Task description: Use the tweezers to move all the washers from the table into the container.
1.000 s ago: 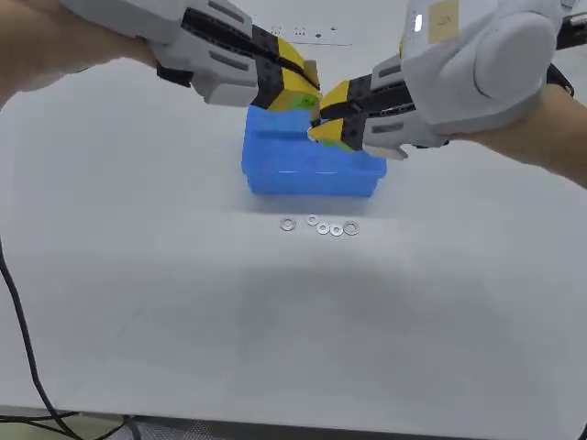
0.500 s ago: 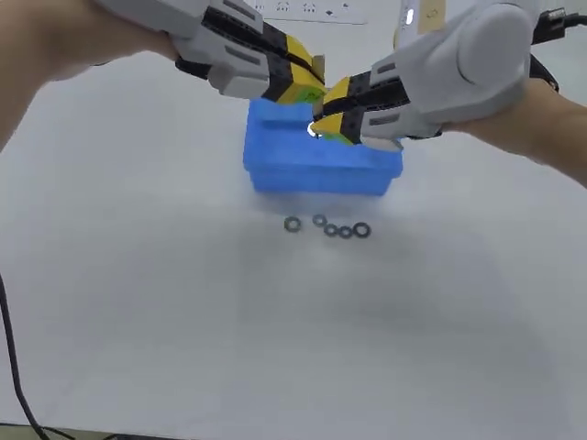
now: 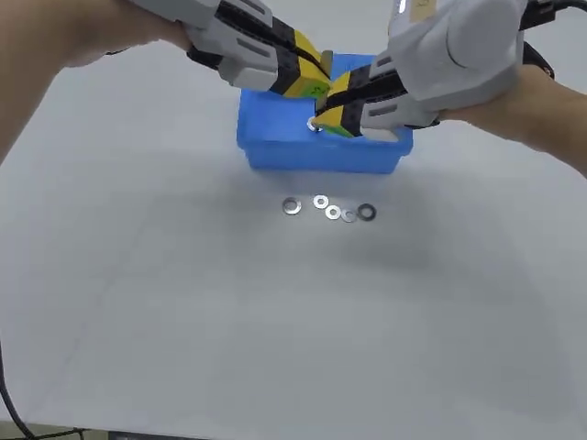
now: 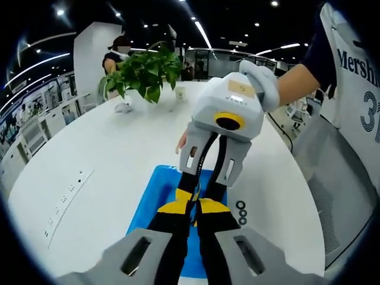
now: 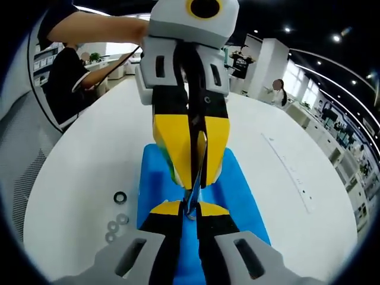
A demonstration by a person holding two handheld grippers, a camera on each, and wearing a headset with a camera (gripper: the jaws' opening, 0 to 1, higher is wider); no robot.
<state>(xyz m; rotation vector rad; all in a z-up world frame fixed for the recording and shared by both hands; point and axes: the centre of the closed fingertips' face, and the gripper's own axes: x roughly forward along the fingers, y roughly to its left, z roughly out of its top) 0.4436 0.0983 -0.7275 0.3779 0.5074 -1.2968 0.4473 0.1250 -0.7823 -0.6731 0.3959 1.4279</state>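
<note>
Several steel washers (image 3: 328, 210) lie in a short row on the white table, just in front of the blue container (image 3: 275, 151). My left gripper (image 3: 310, 81) and right gripper (image 3: 326, 117) meet tip to tip above the container. Thin metal tweezers (image 5: 194, 193) run from the left gripper's jaws (image 5: 191, 148) down into the right gripper (image 5: 190, 211), and both are shut on them. A small shiny tip (image 3: 315, 126) hangs over the container's inside. In the left gripper view my left gripper (image 4: 193, 208) faces the right gripper (image 4: 208, 172), with washers (image 4: 241, 212) beside the container (image 4: 155, 196).
The white table (image 3: 275, 312) stretches wide and bare in front of the washers. A potted plant (image 4: 145, 71) stands at the table's far end. A person (image 5: 83, 65) is behind the left gripper, and others stand far off in the room.
The head camera has tilted, so the container and washers sit differently in the picture. The two grippers stay joined and now hang a little further over the container's inside.
</note>
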